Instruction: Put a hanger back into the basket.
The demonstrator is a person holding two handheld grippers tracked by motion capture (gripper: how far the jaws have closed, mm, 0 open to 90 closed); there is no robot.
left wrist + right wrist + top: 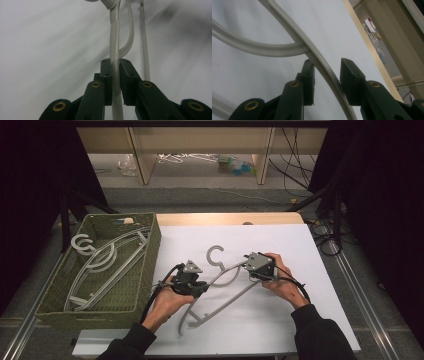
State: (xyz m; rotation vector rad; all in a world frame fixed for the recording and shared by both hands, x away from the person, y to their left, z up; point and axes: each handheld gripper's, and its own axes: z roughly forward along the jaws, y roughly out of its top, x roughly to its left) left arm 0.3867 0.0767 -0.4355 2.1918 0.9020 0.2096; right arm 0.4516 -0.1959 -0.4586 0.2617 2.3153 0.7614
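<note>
A grey plastic hanger (227, 297) lies on the white tabletop (280, 320), its hook (215, 255) pointing away from me. My left gripper (204, 287) is shut on the hanger's left arm. In the left gripper view that bar (114, 45) runs straight up between the pressed pads of my left gripper (114, 62). My right gripper (251, 271) holds the right end of the hanger. In the right gripper view the curved bar (322, 65) passes diagonally between the jaws of my right gripper (327, 68), lying against the right-hand pad.
A green woven basket (152, 245) stands at the table's left and holds other grey hangers (107, 265). Beyond the far table edge are wooden shelf legs (142, 160) and floor clutter. Cables (320, 232) hang off the far right corner.
</note>
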